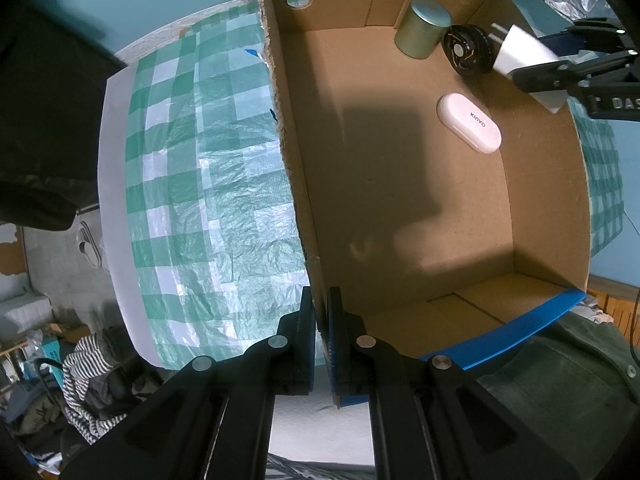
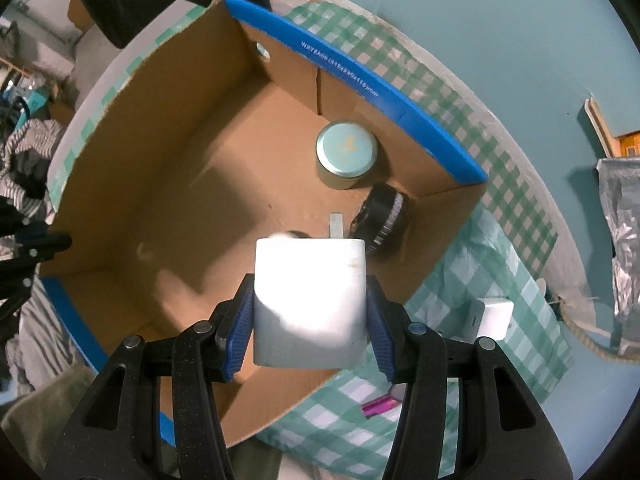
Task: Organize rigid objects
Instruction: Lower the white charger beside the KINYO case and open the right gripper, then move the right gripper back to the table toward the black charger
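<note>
The cardboard box (image 2: 168,184) is seen open-topped on a green-and-white checked tablecloth (image 1: 208,184), its short walls edged in blue.

Left gripper (image 1: 321,344): closed flat on the box's side wall near a corner, one finger outside the wall and one inside. The wall edge is pinched between the blue pads.

Right gripper (image 2: 310,312): clamped on a white power adapter (image 2: 310,296) (metal prongs pointing away from the camera). The blue ribbed pads (image 2: 240,332) are pressed against its two opposite sides. The adapter is held above the box interior, near the corner where the other items lie. In the left wrist view the same adapter (image 1: 520,54) is seen over the box's far right wall.

Contents on the box floor:
- a round green tin (image 2: 346,154), upright, close to the blue-edged end wall;
- a black round knurled object (image 2: 386,216), tilted, beside the tin in the corner (identity cannot be told);
- a white oval earbud case (image 1: 469,123), lying flat, apart from the tin.

Outside the box, on the cloth: a second white adapter (image 2: 494,318) and a small magenta object (image 2: 378,406), partly hidden behind the right gripper.
</note>
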Demonstrator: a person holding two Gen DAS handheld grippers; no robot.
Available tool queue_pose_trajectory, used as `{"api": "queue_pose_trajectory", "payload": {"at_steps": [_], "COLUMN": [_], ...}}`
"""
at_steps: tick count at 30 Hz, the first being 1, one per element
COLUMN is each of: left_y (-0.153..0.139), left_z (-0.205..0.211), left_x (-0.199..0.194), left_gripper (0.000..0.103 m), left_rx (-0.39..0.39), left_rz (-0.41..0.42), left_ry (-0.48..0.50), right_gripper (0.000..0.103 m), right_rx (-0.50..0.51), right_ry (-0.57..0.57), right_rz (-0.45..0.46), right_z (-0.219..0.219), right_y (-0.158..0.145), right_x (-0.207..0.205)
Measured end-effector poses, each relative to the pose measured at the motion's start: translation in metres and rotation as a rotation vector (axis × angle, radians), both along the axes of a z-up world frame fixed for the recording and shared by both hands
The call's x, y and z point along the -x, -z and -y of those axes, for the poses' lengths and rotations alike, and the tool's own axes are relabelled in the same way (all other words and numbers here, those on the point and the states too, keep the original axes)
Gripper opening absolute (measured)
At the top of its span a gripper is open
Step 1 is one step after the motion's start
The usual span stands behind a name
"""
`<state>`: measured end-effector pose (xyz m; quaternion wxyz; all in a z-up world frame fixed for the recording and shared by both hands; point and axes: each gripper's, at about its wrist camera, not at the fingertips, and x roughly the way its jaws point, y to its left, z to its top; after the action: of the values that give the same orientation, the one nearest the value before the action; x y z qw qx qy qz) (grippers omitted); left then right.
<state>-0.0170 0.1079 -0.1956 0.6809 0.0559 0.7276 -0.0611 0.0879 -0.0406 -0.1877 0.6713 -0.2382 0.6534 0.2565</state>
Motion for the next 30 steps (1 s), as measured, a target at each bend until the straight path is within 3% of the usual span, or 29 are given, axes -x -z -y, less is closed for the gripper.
{"api": "queue_pose_trajectory", "payload": {"at_steps": [12, 30], "left_y": [0.000, 0.000], "left_z": [-0.001, -0.001], "left_x": [0.002, 0.005], "left_gripper": [0.005, 0.005], "left_rx": [0.003, 0.006], "left_rz": [0.001, 0.001], "left_ry": [-0.002, 0.001], "right_gripper": [0.053, 0.053], "right_rx": [0.036, -0.016], "right_ry": [0.002, 0.039], "right_rz": [-0.013, 0.027], "right_z": [-0.003, 0.008], "right_y": [0.027, -0.003], "right_x": [-0.005, -0.012]}}
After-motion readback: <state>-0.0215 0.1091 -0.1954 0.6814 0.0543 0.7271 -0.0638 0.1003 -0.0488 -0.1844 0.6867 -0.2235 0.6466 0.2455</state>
